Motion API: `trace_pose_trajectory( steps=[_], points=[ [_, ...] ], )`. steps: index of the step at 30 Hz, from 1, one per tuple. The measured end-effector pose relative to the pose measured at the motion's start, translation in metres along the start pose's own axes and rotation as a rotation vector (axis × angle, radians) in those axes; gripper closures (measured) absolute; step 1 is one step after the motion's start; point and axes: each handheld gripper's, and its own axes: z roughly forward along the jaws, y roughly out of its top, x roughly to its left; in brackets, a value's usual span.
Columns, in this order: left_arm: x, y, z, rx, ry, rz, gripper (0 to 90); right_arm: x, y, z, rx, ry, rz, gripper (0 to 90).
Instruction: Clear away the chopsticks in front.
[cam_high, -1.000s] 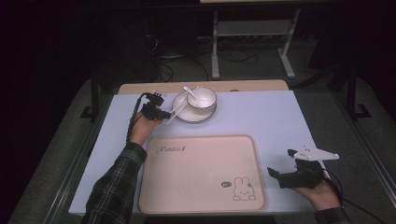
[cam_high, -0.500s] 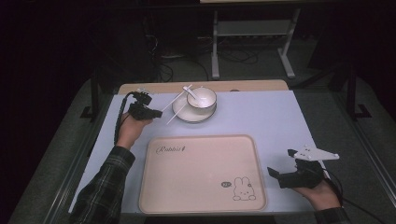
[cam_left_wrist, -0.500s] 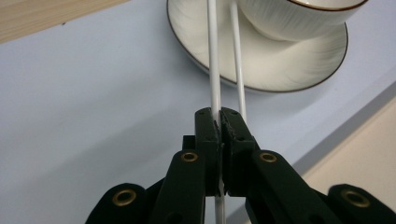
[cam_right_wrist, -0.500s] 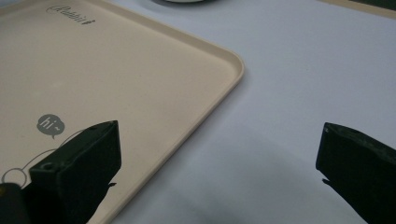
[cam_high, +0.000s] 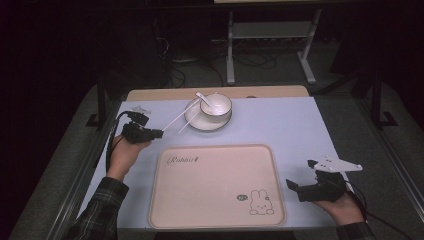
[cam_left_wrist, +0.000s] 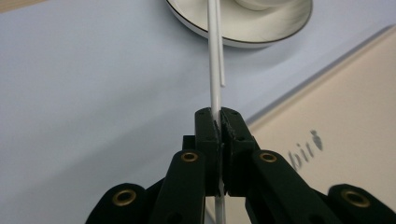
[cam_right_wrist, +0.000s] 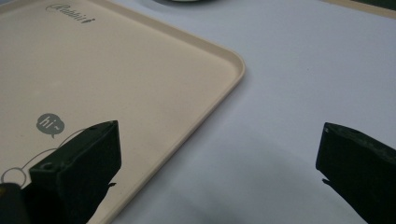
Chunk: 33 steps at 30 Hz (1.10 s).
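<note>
The left gripper (cam_left_wrist: 219, 123) pinched 1 thin white stick (cam_left_wrist: 214, 70) just left of the tray (cam_high: 215, 220).

Its jaws were closed tight on the stick, whose far end pointed at the white plate (cam_high: 192, 117) behind the tray. A second stick (cam_high: 187, 123) leaned on that plate. The right gripper (cam_right_wrist: 219, 175) sat at the tray's right edge, its jaws wide open and holding nothing.

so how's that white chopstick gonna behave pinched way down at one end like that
The chopstick looks stiff: it runs straight out from the shut left gripper without sagging. Thin and smooth-looking, it may swivel or slip in such a narrow pinch. It is probably light, though the long free end gives leverage if it knocks the plate.
</note>
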Motion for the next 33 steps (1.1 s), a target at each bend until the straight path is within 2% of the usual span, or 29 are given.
trace_pose_trajectory(
  steps=[6,8,11,18,26,30,33],
  points=[
    [-0.016,-0.022,-0.018,-0.024,-0.014,0.021,86.6,0.001,0.000,0.000,-0.001,-0.001,-0.002,0.0],
    [-0.019,-0.024,-0.020,-0.030,-0.016,0.022,86.6,0.001,0.000,0.000,0.000,-0.002,-0.004,0.0],
    [-0.031,-0.032,-0.024,-0.035,-0.011,0.037,86.5,0.001,0.001,0.000,0.002,-0.004,-0.004,0.0],
    [-0.056,-0.052,-0.032,-0.048,-0.038,0.050,86.6,0.001,0.001,0.000,0.002,-0.005,-0.006,0.0],
    [-0.081,-0.077,-0.033,-0.031,-0.050,0.063,86.5,0.002,0.001,0.000,0.002,-0.003,-0.013,0.0],
    [-0.093,-0.090,-0.032,-0.015,-0.079,0.059,86.5,0.002,0.001,0.000,0.003,-0.006,-0.012,0.0],
    [-0.098,-0.094,-0.029,-0.001,-0.090,0.063,86.5,0.002,0.001,0.000,-0.001,-0.005,-0.014,0.0]
  ],
)
